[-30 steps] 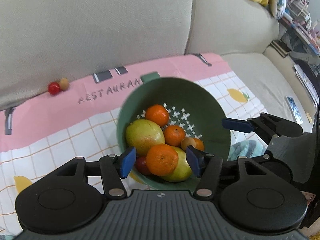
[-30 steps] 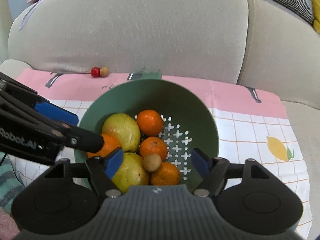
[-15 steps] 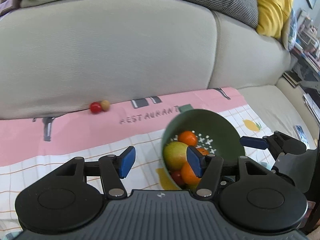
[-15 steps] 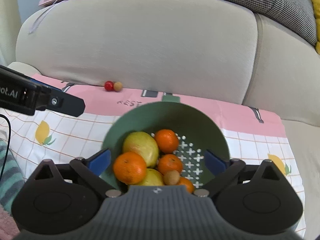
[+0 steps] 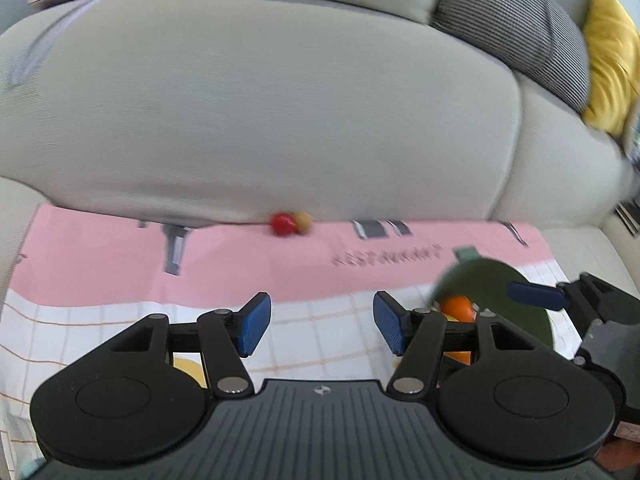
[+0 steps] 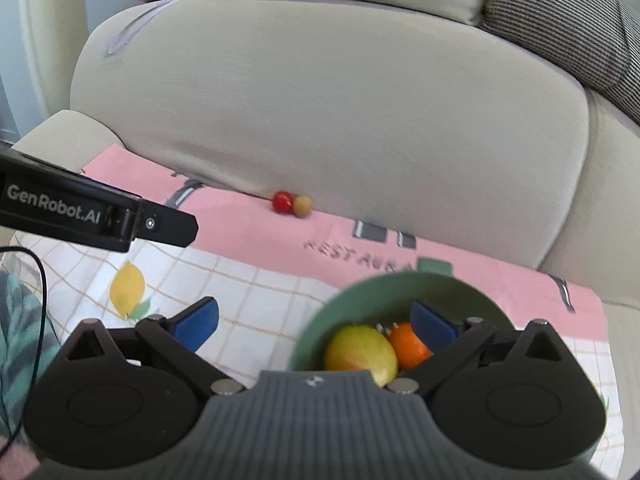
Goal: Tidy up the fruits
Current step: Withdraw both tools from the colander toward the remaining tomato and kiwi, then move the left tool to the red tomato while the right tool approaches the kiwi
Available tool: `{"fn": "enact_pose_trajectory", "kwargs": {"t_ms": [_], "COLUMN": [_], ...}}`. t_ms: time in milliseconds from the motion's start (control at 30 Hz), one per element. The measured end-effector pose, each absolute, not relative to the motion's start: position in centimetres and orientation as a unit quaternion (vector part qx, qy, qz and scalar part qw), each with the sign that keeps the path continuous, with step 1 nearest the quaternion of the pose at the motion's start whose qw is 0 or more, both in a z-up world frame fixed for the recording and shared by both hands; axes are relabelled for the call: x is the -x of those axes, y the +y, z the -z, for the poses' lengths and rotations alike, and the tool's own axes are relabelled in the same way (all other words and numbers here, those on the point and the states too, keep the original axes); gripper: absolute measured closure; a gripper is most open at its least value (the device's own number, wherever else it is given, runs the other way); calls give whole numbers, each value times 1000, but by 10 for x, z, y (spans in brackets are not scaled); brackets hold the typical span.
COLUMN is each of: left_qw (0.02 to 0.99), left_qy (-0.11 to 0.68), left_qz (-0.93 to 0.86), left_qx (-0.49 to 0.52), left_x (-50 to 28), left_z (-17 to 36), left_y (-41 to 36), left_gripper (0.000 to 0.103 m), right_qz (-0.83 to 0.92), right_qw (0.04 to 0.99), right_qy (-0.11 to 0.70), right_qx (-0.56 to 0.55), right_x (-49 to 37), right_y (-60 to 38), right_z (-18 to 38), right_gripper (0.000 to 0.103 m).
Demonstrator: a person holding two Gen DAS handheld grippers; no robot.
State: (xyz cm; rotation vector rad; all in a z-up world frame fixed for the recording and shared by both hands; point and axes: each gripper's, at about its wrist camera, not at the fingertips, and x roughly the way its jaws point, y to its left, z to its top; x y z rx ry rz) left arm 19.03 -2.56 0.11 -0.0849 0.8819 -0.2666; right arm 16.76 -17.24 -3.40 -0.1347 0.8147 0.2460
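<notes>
A beige sofa [image 6: 360, 128] carries a pink-bordered checked cloth [image 6: 248, 280] printed with lemons. On the cloth sit a green colander [image 6: 476, 300] of fruit and, against the backrest, a red cherry tomato [image 6: 282, 201] touching a tan longan [image 6: 303, 205].

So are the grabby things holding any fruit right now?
No. The left gripper and right gripper are both open with nothing between the fingers. The fruit sits in the green bowl or loose on the cloth.

Both wrist views face the sofa backrest [image 5: 280, 112] from low over the cloth [image 6: 256, 240], left camera beside right; both share the red fruit [image 5: 282, 223] and green bowl [image 6: 400, 288].
</notes>
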Motion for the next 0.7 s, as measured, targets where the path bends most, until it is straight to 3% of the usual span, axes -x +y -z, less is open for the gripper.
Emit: {"fn": "enact_pose_trajectory", "kwargs": {"t_ms": [533, 700], "left_qw": [914, 907], "left_qy": [393, 406], "left_qz": [68, 71], "left_qx": [73, 86], "left_x": [-243, -263], "left_z": [15, 32], "left_y": [18, 23], "left_gripper": [38, 44], "right_qz": [-119, -136], "right_qw": [917, 909], "right_qy": [376, 384], "right_qx": [63, 84], "right_x": [-246, -274], "right_y": [-142, -130], "right_z": [54, 72], "right_gripper": [5, 19]}}
